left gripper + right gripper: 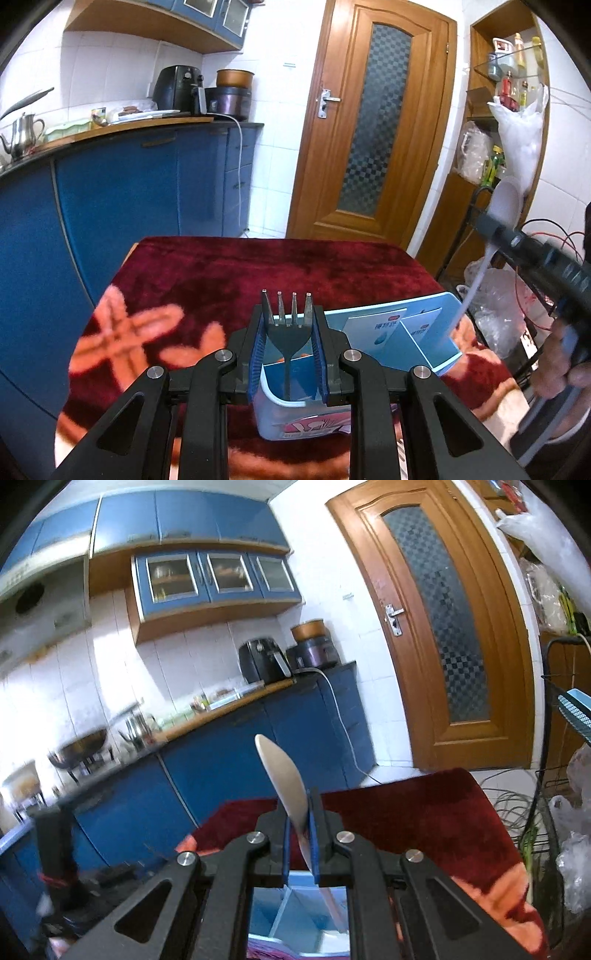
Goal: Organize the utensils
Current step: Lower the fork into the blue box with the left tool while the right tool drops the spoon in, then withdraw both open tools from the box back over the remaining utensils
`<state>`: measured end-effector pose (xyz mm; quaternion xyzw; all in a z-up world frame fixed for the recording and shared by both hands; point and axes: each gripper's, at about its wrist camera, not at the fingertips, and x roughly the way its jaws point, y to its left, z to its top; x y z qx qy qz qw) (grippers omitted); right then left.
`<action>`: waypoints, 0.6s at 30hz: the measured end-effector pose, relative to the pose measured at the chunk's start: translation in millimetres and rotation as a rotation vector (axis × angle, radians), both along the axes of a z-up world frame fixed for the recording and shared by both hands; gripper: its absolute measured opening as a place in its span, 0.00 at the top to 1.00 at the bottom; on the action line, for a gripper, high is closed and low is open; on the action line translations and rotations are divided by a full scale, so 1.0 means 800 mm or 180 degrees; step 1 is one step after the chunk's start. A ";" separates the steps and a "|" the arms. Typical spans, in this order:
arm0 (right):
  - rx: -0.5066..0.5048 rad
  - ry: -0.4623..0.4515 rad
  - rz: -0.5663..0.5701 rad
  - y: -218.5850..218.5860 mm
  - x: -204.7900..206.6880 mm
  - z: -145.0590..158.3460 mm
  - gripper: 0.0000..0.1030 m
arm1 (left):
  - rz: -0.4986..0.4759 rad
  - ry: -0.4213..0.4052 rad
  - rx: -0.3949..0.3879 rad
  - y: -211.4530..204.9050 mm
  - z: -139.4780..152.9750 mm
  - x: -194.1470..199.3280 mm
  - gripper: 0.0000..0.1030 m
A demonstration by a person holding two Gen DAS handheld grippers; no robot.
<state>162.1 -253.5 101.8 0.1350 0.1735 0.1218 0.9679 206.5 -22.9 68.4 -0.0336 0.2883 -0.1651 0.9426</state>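
My left gripper is shut on a black fork, tines up, handle pointing down into the near compartment of a blue divided organizer box on the red patterned cloth. My right gripper is shut on a white plastic spoon, bowl up, handle reaching down into the box below. The right gripper and its spoon also show at the right of the left wrist view, the spoon's handle slanting into the box's far right compartment.
The cloth-covered table has its far edge facing a wooden door. Blue kitchen cabinets with a cluttered counter stand to the left. A wire rack with plastic bags stands close to the table's right side.
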 end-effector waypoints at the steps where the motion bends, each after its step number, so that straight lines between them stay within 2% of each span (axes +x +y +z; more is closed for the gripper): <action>1: -0.0027 0.0035 0.0011 0.002 0.000 -0.005 0.90 | 0.0003 0.0004 0.0000 0.001 0.000 -0.001 0.77; 3: -0.0042 0.0094 0.0033 0.004 0.001 -0.012 0.83 | 0.0017 0.0005 0.0015 0.001 0.002 -0.002 0.74; 4: -0.0054 0.0122 0.0026 0.004 0.000 -0.016 0.74 | 0.0023 0.0004 0.0021 0.001 0.003 -0.003 0.68; 7: -0.0032 0.0127 0.0052 0.002 -0.006 -0.019 0.67 | 0.0027 -0.0022 0.0021 0.001 0.008 -0.009 0.58; 18: -0.0049 0.0078 0.0034 -0.004 -0.044 -0.009 0.57 | -0.0012 -0.0066 -0.0044 0.009 0.029 -0.047 0.52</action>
